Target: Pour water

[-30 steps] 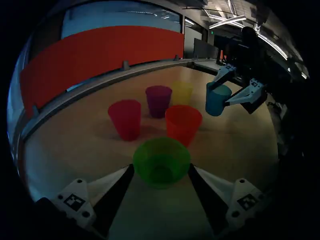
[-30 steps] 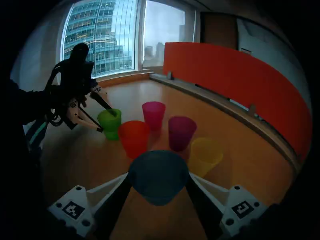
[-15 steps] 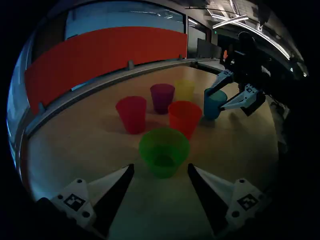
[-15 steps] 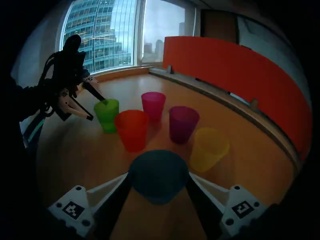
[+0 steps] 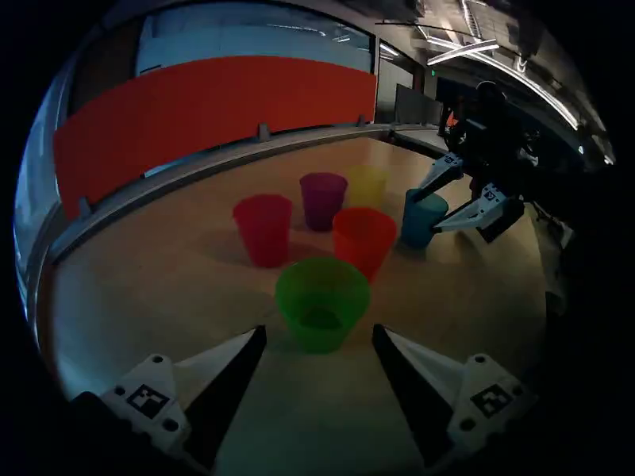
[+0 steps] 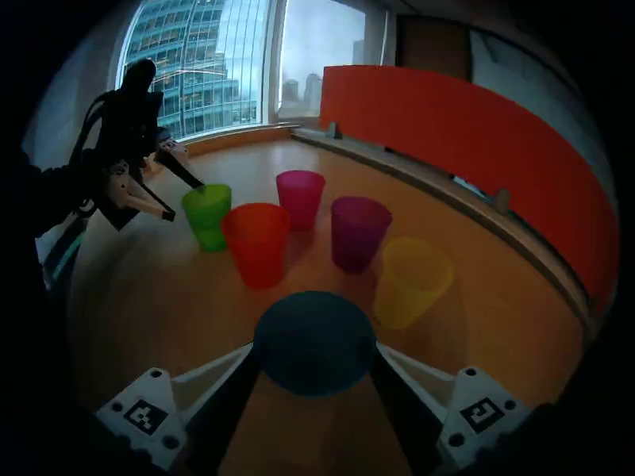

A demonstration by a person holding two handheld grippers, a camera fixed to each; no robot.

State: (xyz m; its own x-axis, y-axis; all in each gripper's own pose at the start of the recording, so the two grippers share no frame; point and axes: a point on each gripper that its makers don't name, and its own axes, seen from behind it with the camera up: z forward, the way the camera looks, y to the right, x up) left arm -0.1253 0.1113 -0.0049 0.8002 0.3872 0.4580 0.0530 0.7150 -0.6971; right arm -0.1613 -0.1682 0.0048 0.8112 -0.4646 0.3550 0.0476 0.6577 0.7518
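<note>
A green cup [image 5: 321, 301] stands upright on the wooden table [image 5: 159, 293], just ahead of my left gripper [image 5: 317, 333], which is open with its fingers apart from the cup. My right gripper [image 6: 314, 351] is shut on a blue cup [image 6: 313, 339], which rests low at the table. In the left gripper view the blue cup [image 5: 419, 218] sits between the right gripper's [image 5: 438, 200] fingers, beside the orange cup [image 5: 363, 238]. In the right gripper view the left gripper [image 6: 178, 198] hangs open just behind the green cup [image 6: 206, 214]. I cannot see any water.
A pink-red cup [image 5: 262, 226], a purple cup [image 5: 323, 198] and a yellow cup [image 5: 367, 184] stand in a cluster with the orange one [image 6: 255, 242]. A red partition [image 5: 198, 111] runs along the table's far edge. Windows [image 6: 206, 71] lie behind the person's dark arm [image 6: 48, 206].
My left gripper let go of the green cup and drew back from it. My right gripper brought the blue cup down from the air to the table beside the orange cup.
</note>
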